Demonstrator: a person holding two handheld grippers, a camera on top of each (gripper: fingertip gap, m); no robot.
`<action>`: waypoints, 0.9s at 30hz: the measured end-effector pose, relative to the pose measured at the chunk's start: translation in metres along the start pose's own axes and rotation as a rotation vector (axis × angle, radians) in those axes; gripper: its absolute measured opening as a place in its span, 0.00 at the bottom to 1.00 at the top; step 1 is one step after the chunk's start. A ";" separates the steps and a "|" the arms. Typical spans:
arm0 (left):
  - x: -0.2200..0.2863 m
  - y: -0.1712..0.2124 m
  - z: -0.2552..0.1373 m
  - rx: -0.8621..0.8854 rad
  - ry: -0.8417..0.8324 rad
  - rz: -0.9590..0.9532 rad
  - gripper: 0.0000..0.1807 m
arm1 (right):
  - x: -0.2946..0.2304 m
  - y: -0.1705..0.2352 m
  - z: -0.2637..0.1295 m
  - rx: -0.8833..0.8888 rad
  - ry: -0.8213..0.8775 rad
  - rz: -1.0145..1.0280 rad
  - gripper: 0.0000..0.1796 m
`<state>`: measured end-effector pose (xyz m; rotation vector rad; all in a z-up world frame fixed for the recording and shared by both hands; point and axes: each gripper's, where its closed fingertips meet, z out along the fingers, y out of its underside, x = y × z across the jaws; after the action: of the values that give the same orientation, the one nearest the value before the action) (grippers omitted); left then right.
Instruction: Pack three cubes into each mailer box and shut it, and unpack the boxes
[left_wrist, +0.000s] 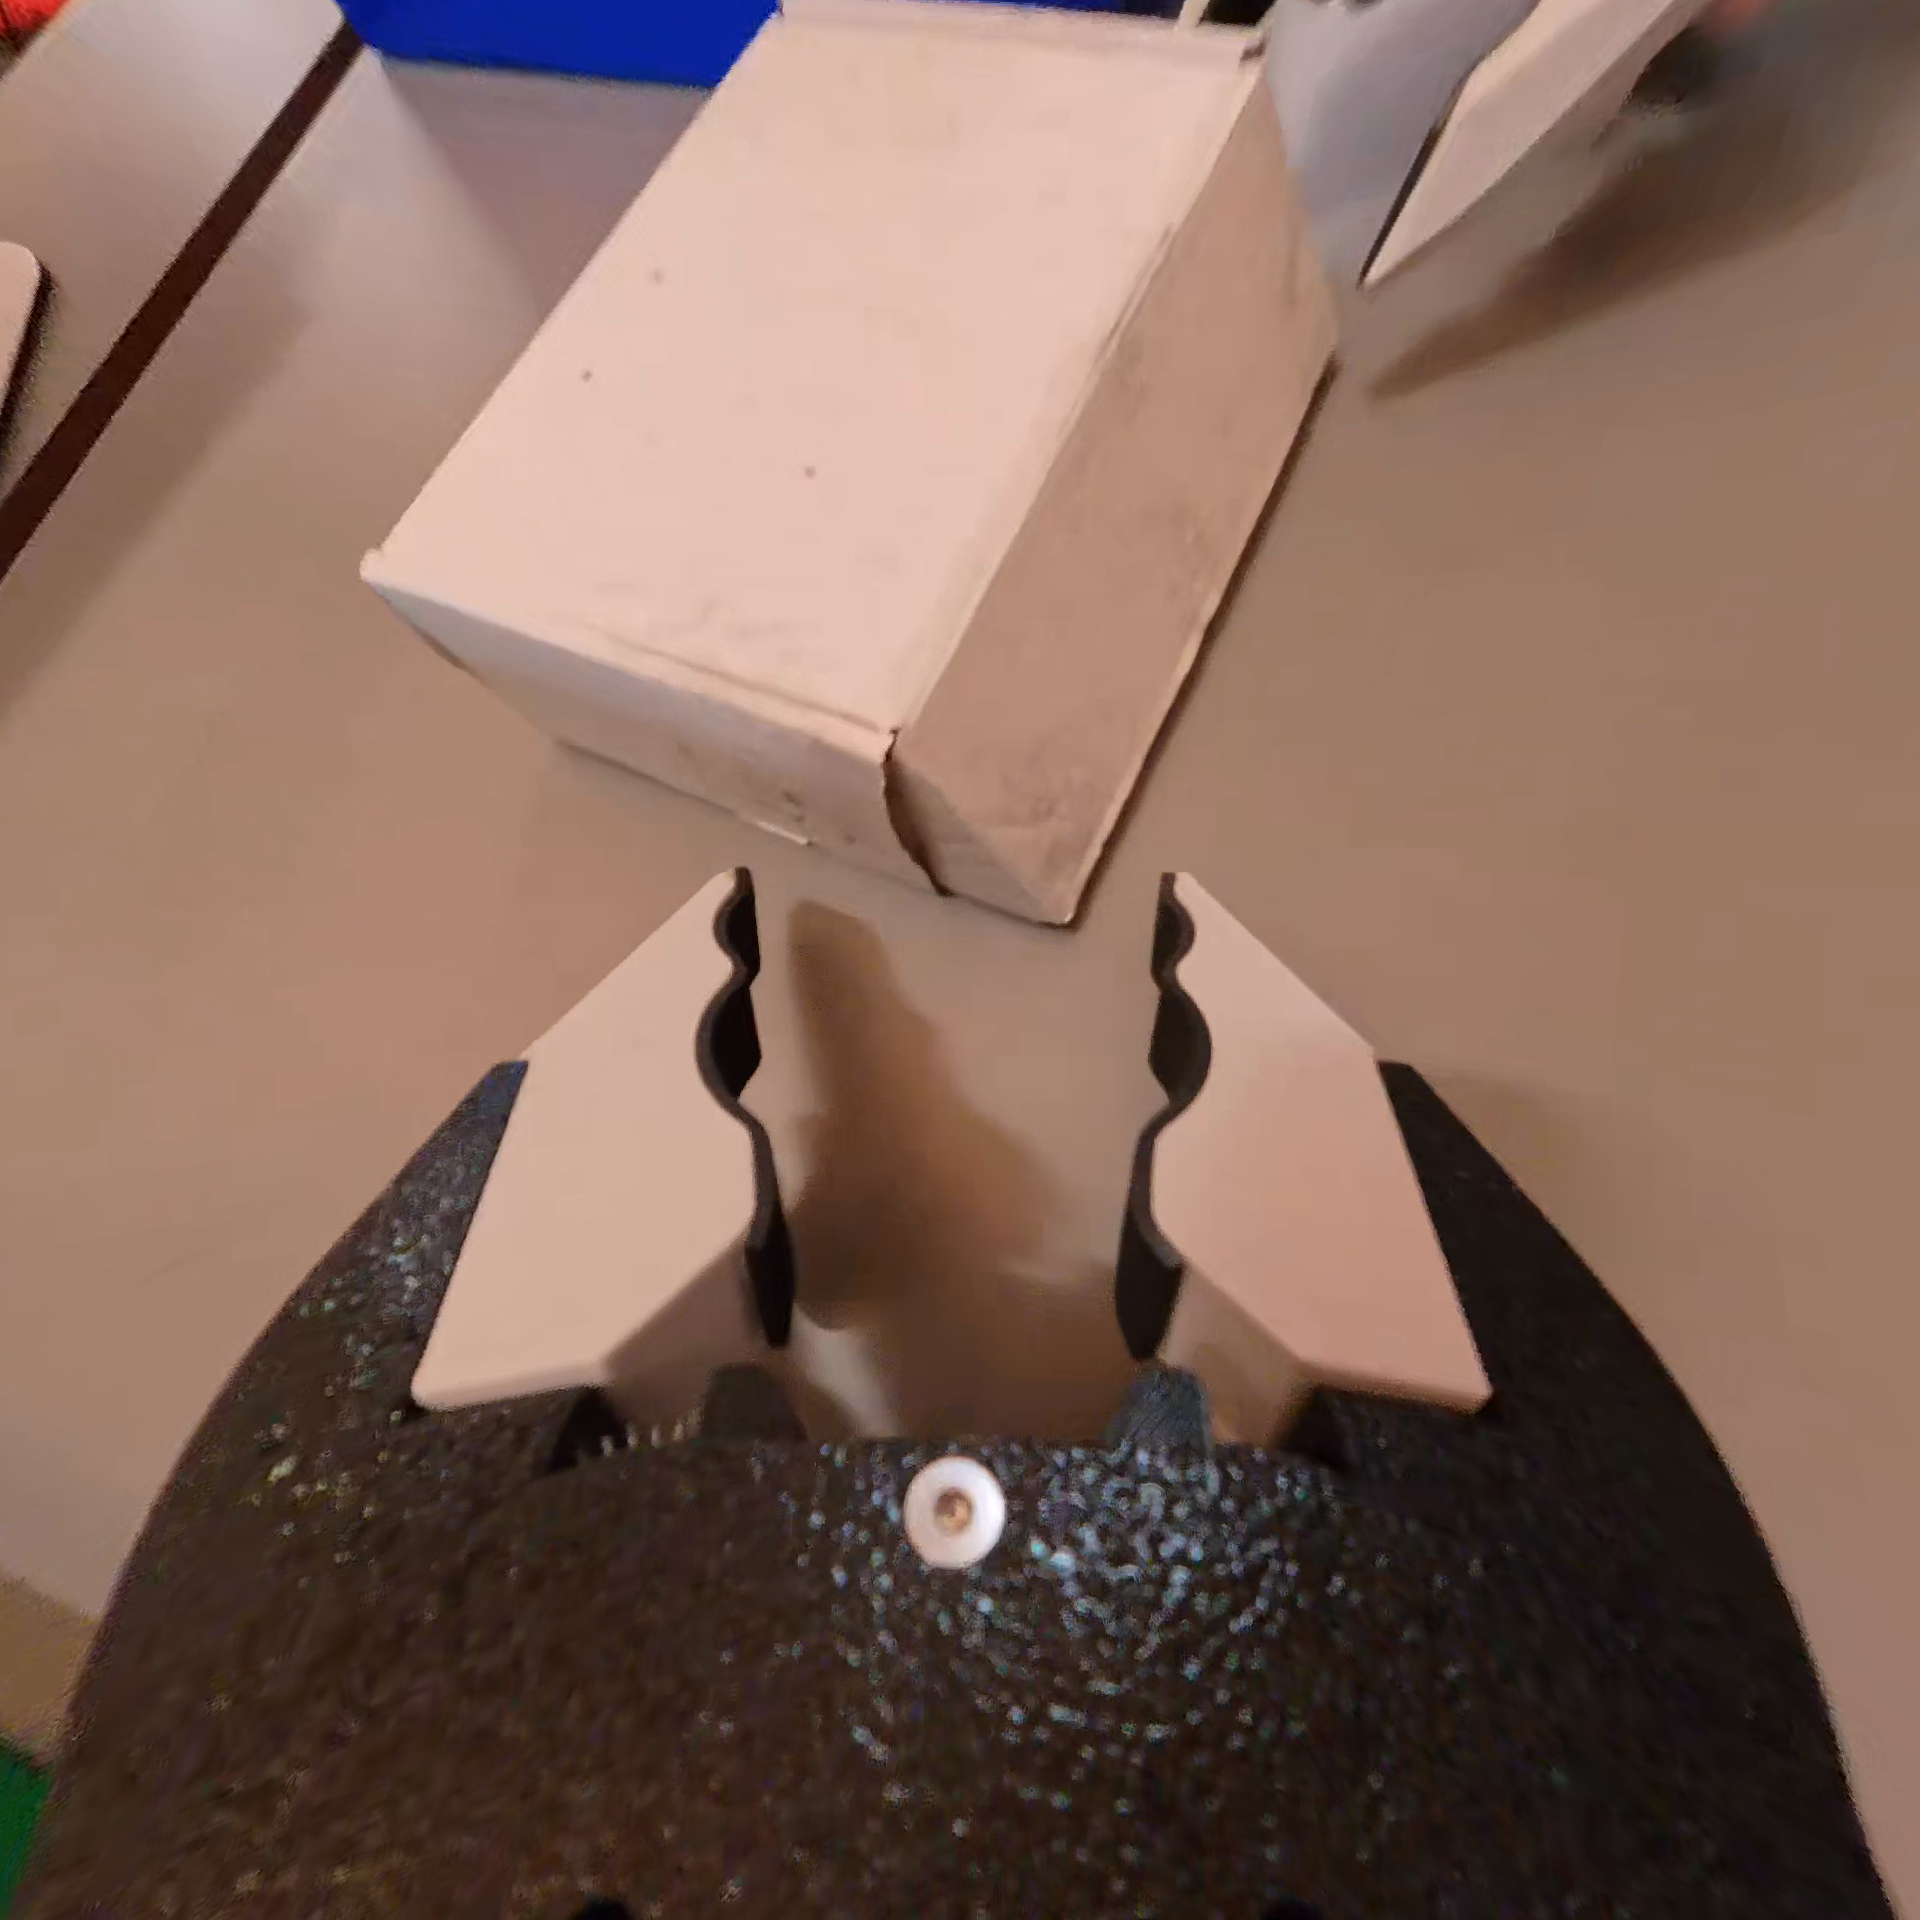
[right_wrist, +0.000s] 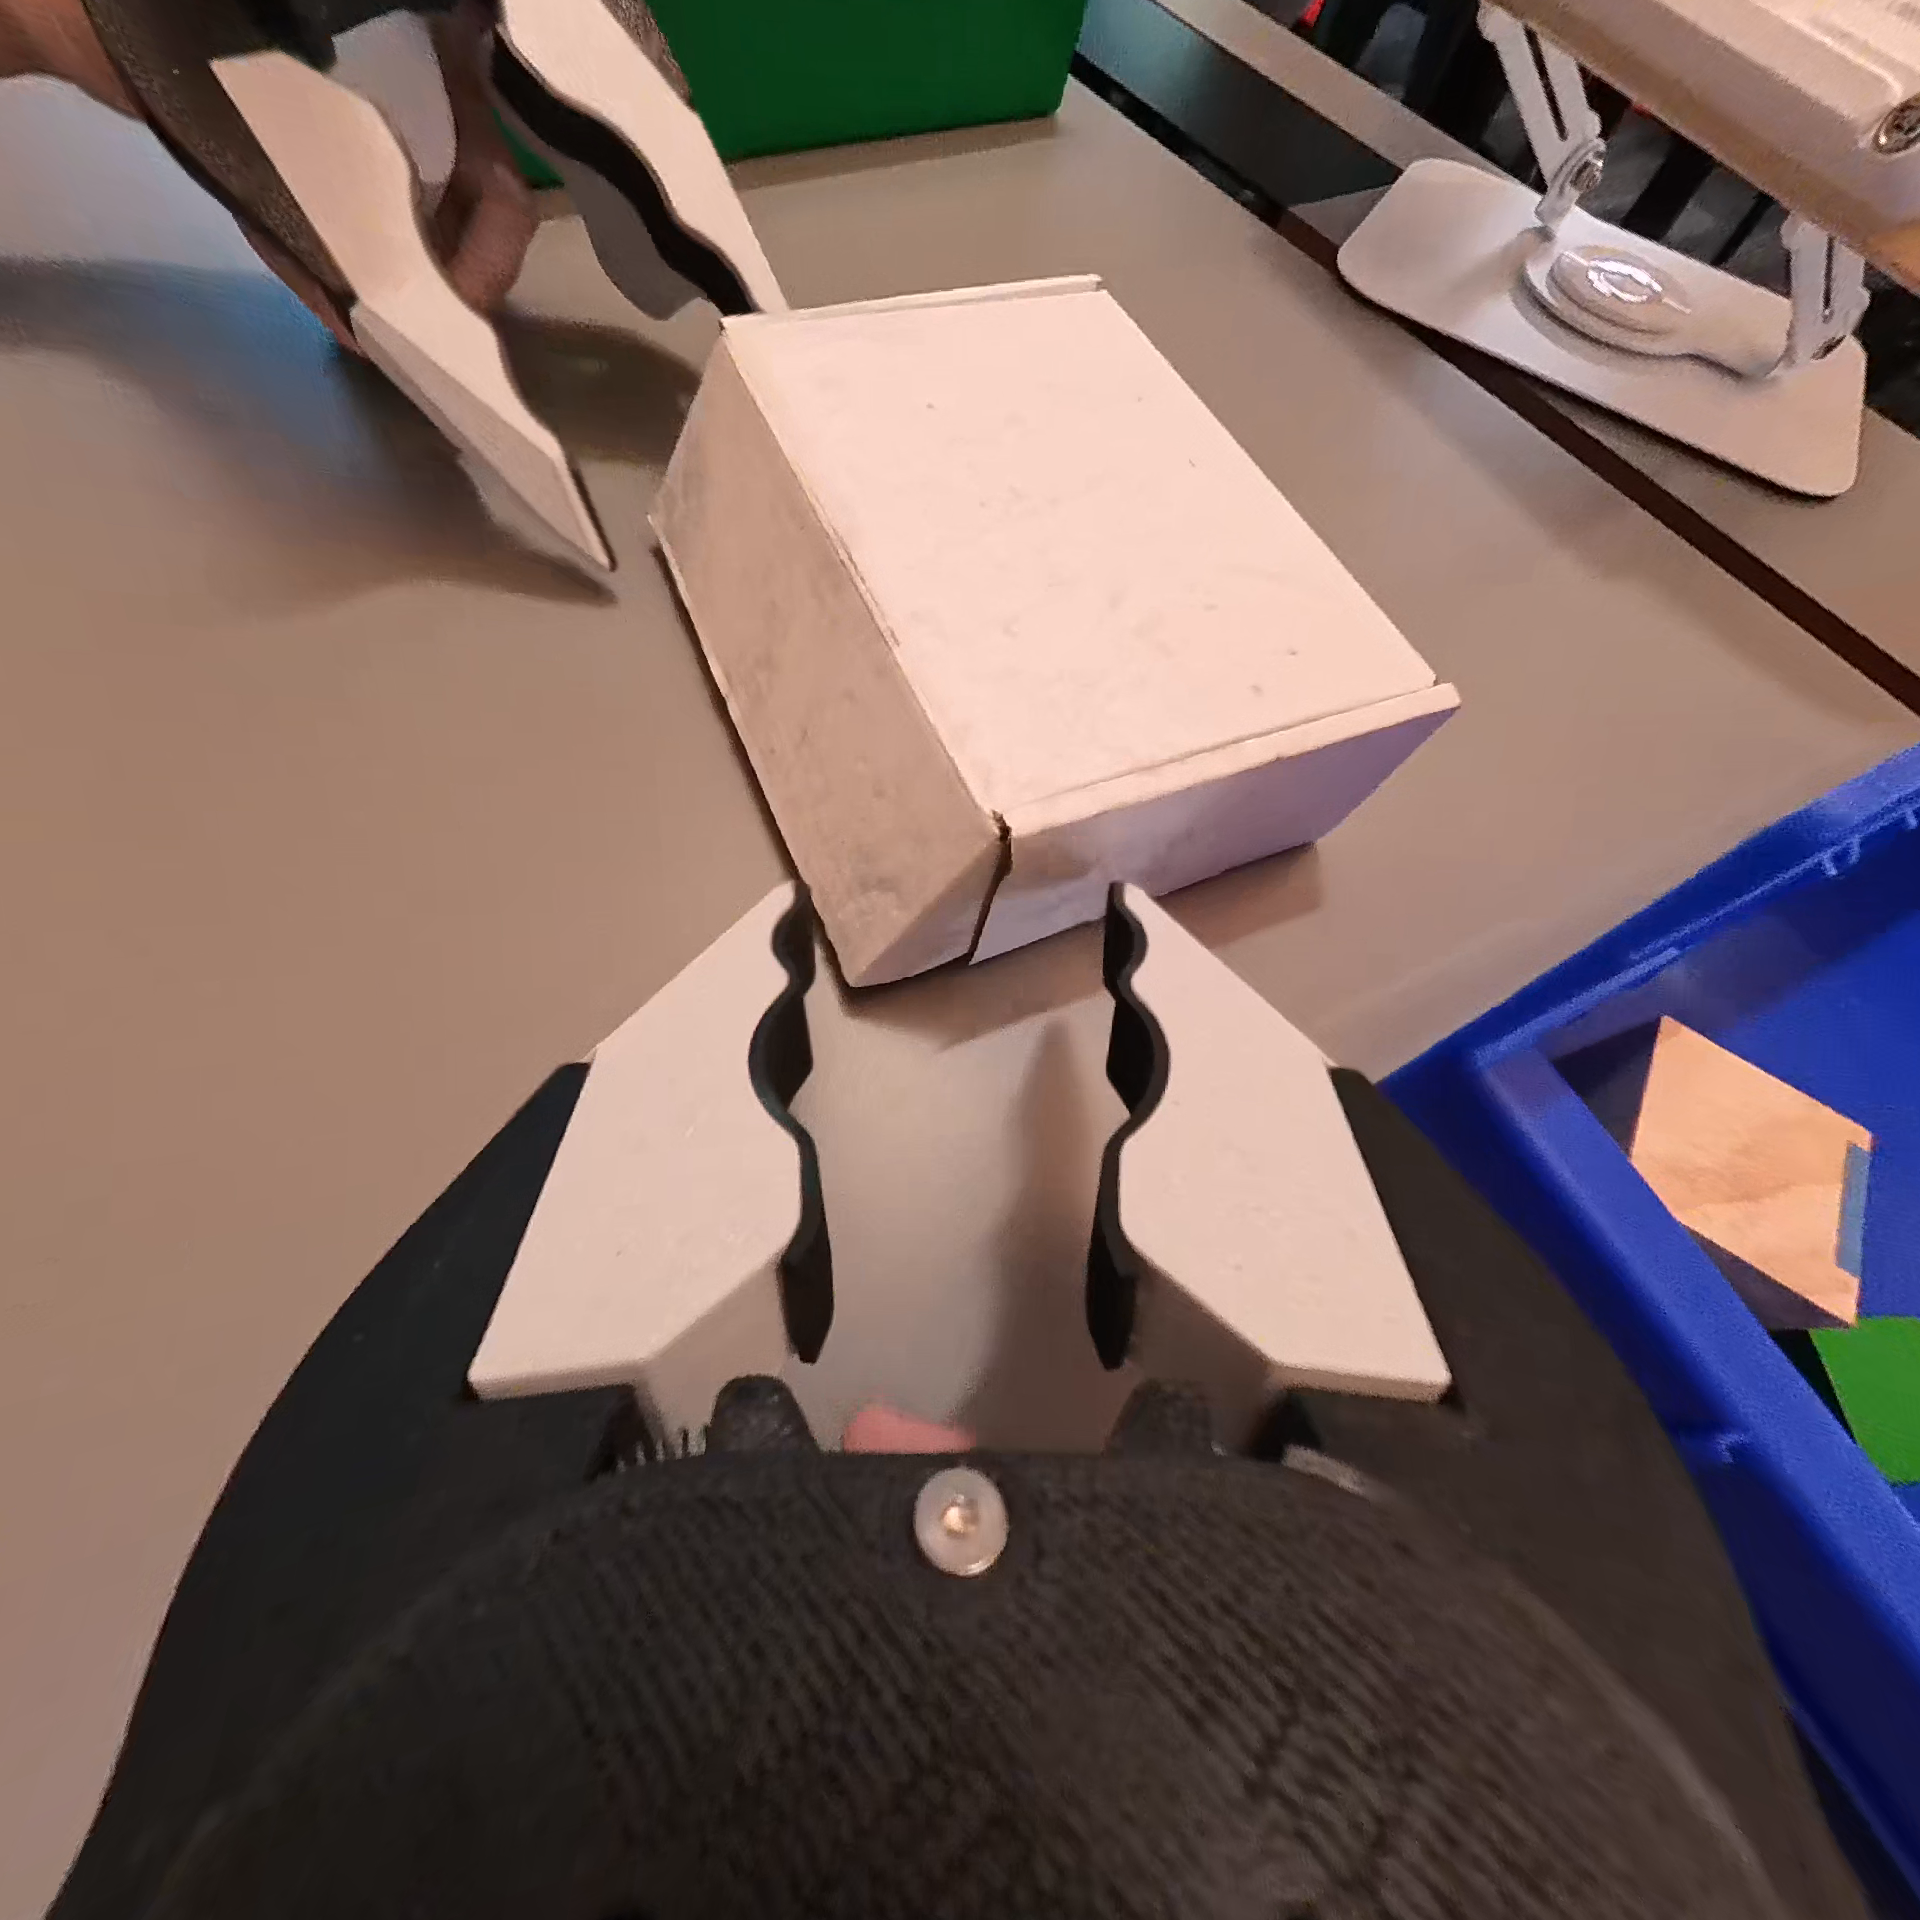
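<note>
Box sits shut on the big grey table, white and a bit scuffed, with its lid down flat. It lies between the two grippers. Next in size is the blue bin at the right edge of the right wrist view, with a wooden cube and something green inside it. A green bin stands at the far end of the table, and a white stand rests on the next table over.

The left gripper has its jaws open with nothing in them, and its tips are just beside a near corner of the box. The right gripper is open and empty too, just beside the opposite corner.

I think the job now is to open this box or to move it. To do it well, one gripper should hold the box down so it does not slide. The other should catch the thin front edge of the lid and lift slowly, so the card does not bend or tear
</note>
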<state>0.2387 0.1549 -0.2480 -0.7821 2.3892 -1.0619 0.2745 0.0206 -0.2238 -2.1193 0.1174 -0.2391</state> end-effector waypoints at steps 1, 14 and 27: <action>-0.002 0.003 0.001 -0.019 -0.007 0.000 0.41 | 0.002 0.002 0.000 -0.012 0.003 -0.005 0.30; -0.007 -0.007 0.009 0.020 0.079 -0.053 0.29 | 0.004 0.014 0.012 -0.077 -0.081 -0.082 0.18; -0.019 -0.007 0.015 -0.010 -0.041 0.003 0.21 | 0.010 0.016 0.016 -0.096 0.007 -0.125 0.12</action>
<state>0.2642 0.1551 -0.2499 -0.7962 2.3622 -1.0241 0.2878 0.0239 -0.2441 -2.2241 0.0001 -0.3209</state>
